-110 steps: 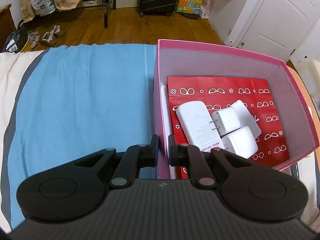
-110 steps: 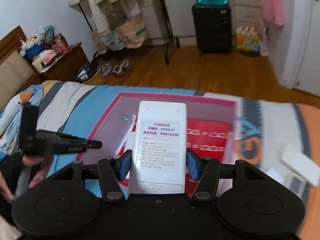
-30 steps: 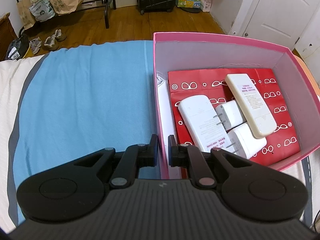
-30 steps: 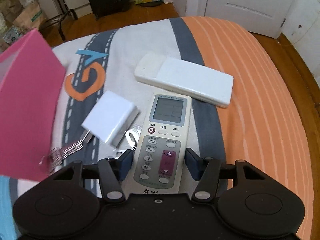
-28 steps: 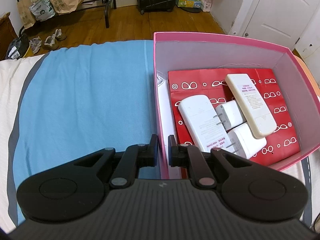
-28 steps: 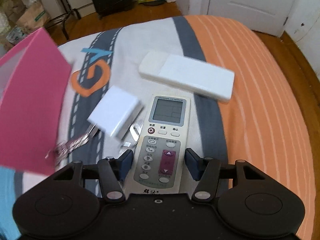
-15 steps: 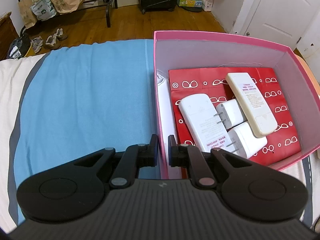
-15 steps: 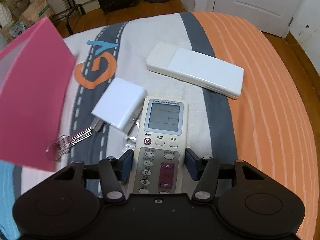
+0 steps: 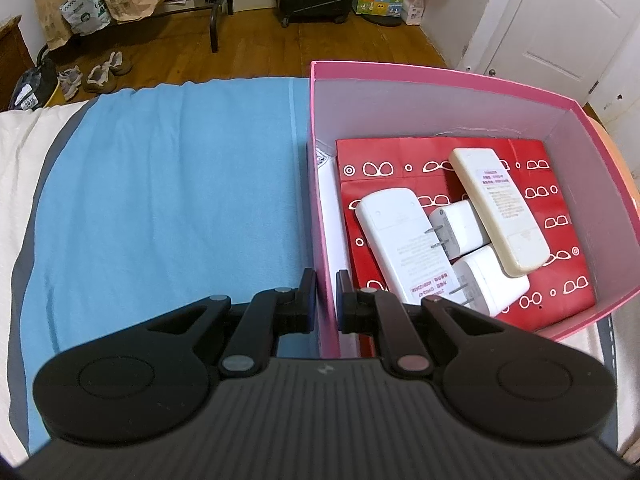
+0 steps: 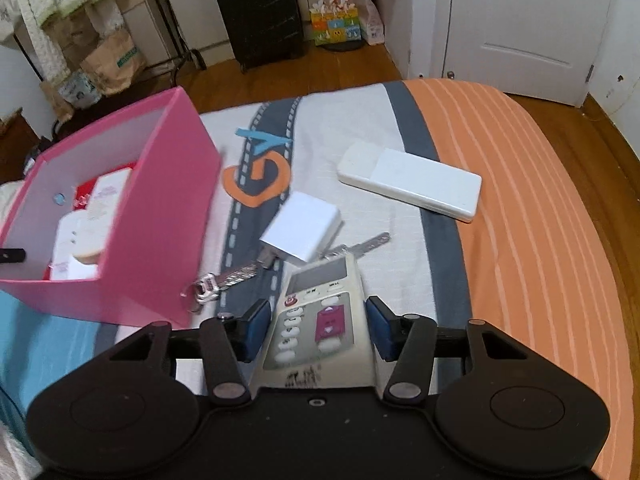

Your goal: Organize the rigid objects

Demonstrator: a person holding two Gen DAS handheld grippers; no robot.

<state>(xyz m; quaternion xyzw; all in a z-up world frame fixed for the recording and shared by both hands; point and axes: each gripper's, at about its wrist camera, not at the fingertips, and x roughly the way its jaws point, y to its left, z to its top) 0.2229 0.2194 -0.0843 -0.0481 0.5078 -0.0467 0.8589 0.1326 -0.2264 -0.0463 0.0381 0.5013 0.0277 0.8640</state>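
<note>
The beige remote (image 10: 320, 320) with the magenta button panel sits at the bottom centre of the right wrist view, face up between the blue pads of the right gripper (image 10: 318, 326). Its jaws have just been closing and both pads now meet the remote's sides, pinching it. Its screen end tilts toward the upper right, close to a white charger (image 10: 302, 226) whose prongs point lower left. Just beside the charger lie a bunch of keys (image 10: 218, 282) and a flat metal strip (image 10: 366, 244). Farther up, at centre right, a long white remote (image 10: 410, 186) lies apart on the bedspread (image 10: 540, 220), where the white meets the orange stripes.

At the left of that view stands the pink box (image 10: 160, 216). In the left wrist view the left gripper (image 9: 324, 300) is pressed together on the box's left wall at lower centre, 1 finger outside, 1 inside. Inside, on red patterned paper (image 9: 400, 152), lie 2 remotes face down, a white one (image 9: 400, 240) and a cream one (image 9: 500, 210), with 2 white plug adapters (image 9: 464, 226) touching between them. Blue bedding (image 9: 160, 200) fills the left of the frame.
</note>
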